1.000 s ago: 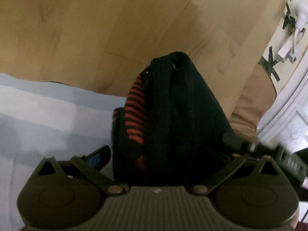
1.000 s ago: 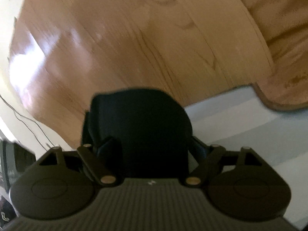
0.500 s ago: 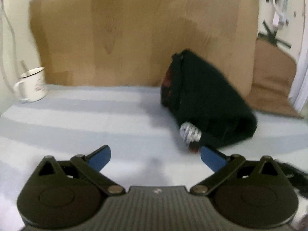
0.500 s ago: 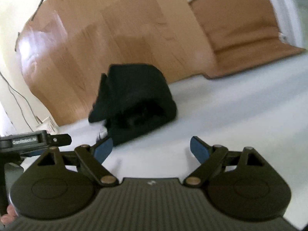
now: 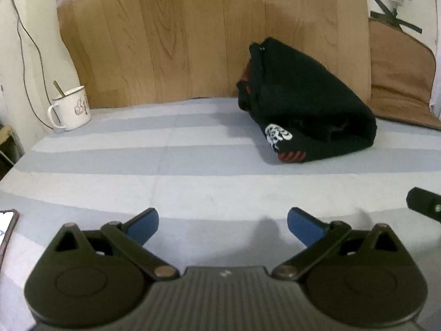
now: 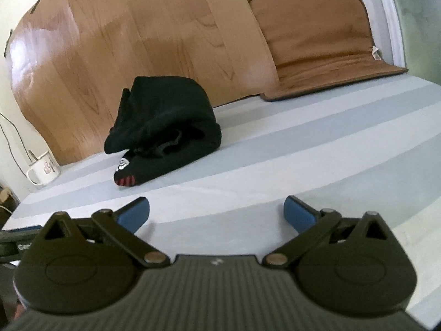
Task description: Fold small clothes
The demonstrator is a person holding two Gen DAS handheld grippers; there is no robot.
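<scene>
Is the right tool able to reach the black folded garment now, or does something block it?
Probably yes. The right tool, its jaws opening with nothing between them, faces the black garment across bare striped cloth; nothing lies between.

My left gripper [image 5: 222,227] has a dark olive ribbed body, two round housings, brass-coloured pivot pins, black link arms and blue pads [image 5: 143,224]. My right gripper [image 6: 216,213] matches: same small white mark at centre.

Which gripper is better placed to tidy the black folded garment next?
Probably the right gripper: the black garment lies nearly ahead of its opening, empty jaws. From the left gripper, also open, it sits off right.
</scene>
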